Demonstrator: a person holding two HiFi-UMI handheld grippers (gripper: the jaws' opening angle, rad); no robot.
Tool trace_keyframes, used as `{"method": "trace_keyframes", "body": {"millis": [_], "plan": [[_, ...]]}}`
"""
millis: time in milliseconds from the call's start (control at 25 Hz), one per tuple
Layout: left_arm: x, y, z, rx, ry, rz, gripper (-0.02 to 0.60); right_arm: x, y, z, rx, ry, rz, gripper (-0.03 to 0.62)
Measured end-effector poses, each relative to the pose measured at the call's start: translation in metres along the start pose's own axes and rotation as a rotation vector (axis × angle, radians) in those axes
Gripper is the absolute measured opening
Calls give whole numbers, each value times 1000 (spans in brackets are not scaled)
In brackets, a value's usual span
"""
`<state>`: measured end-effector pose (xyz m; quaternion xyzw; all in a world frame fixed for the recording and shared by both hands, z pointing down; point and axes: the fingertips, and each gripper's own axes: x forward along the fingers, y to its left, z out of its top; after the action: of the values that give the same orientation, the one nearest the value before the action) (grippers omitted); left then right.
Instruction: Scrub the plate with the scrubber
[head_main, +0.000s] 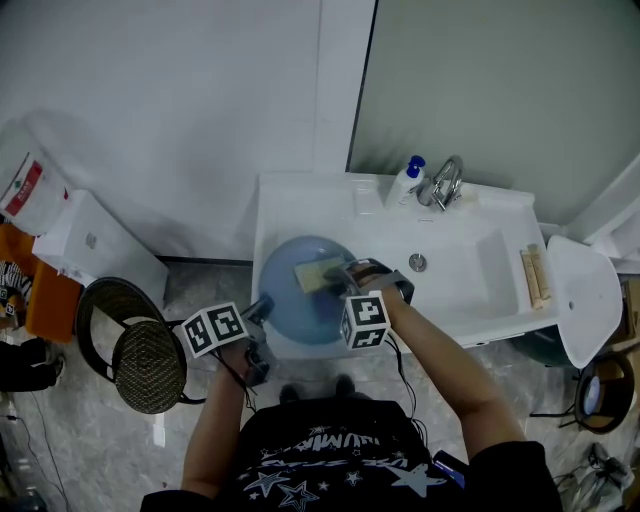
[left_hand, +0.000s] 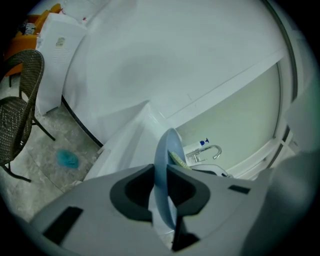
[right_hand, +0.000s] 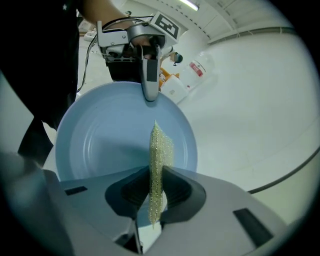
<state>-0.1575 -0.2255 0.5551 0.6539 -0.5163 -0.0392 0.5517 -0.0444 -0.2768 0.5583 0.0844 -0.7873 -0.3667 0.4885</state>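
A round light-blue plate (head_main: 296, 300) is held over the left end of the white sink counter (head_main: 300, 200). My left gripper (head_main: 262, 308) is shut on its near left rim. In the left gripper view the plate (left_hand: 162, 160) stands edge-on between the jaws of that gripper (left_hand: 161, 172). My right gripper (head_main: 345, 278) is shut on a thin yellow-green scrubber (head_main: 320, 274) that lies against the plate's face. The right gripper view shows the scrubber (right_hand: 159, 160) upright in that gripper (right_hand: 157, 180), over the plate (right_hand: 105, 145), with the left gripper (right_hand: 149, 97) on the far rim.
A sink basin (head_main: 470, 270) with a faucet (head_main: 445, 183) and a soap bottle (head_main: 405, 183) lies to the right of the plate. Two brushes (head_main: 533, 275) rest on its right rim. A wicker chair (head_main: 135, 345) stands at the left. A blue scrap (left_hand: 67, 159) lies on the floor.
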Motion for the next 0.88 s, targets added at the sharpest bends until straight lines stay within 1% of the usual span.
{"method": "trace_keyframes", "body": {"millis": [160, 320, 480, 720, 880], "plan": [[2, 5, 4, -8, -3, 10, 55, 1, 11, -5, 79, 26, 32, 71], [8, 11, 5, -42, -13, 17, 57, -1, 20, -8, 168, 41, 67, 71], [11, 14, 11, -64, -33, 31, 57, -3, 29, -6, 249, 44, 85, 71], [13, 17, 21, -69, -60, 52, 58, -7, 41, 7, 356, 11, 127, 71], [14, 17, 28, -81, -97, 53, 61, -9, 46, 17, 402, -18, 151, 71]]}}
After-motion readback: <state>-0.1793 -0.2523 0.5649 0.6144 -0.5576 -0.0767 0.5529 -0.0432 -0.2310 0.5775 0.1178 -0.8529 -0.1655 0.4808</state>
